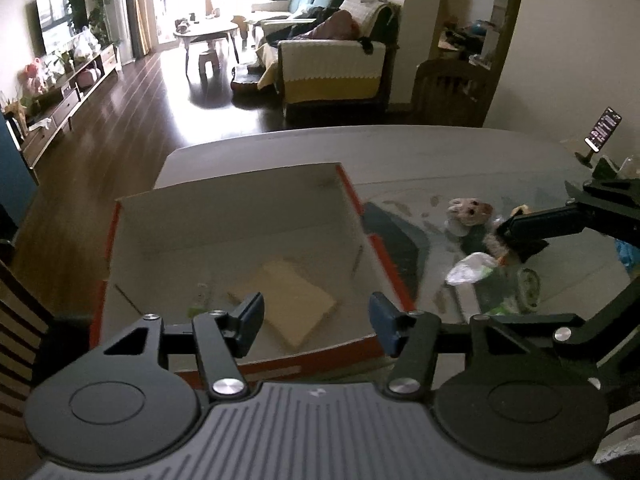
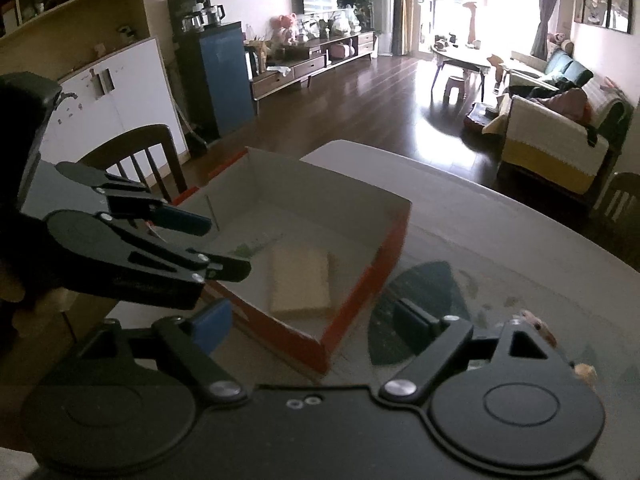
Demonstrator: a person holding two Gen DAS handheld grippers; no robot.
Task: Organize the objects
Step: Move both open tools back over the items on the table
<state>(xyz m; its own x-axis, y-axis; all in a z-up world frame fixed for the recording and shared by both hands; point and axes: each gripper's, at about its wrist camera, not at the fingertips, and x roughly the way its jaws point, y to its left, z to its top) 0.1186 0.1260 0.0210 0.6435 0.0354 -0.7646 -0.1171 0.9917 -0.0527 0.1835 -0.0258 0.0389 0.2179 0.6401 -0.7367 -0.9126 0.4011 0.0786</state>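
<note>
An open cardboard box (image 1: 352, 200) with red outer walls and a pale inside stands on the grey table. A flat tan block (image 1: 288, 300) lies on its floor beside a small green item (image 1: 199, 305). My left gripper (image 1: 318, 320) hovers open above the box's near side, holding nothing. The right wrist view shows the same box (image 2: 394, 232) and tan block (image 2: 300, 280), with my left gripper (image 2: 210, 244) over its left wall. My right gripper (image 2: 312, 320) stands open and empty over the box's near corner. A plush toy (image 1: 470, 210) and a white wrapper (image 1: 468, 268) lie to the right.
A dark teal mat (image 2: 424, 292) lies on the table right of the box. A phone on a stand (image 1: 604, 130) sits at the far right edge. A wooden chair (image 2: 136, 156) stands by the table's left side. More small clutter (image 1: 528, 284) lies near the wrapper.
</note>
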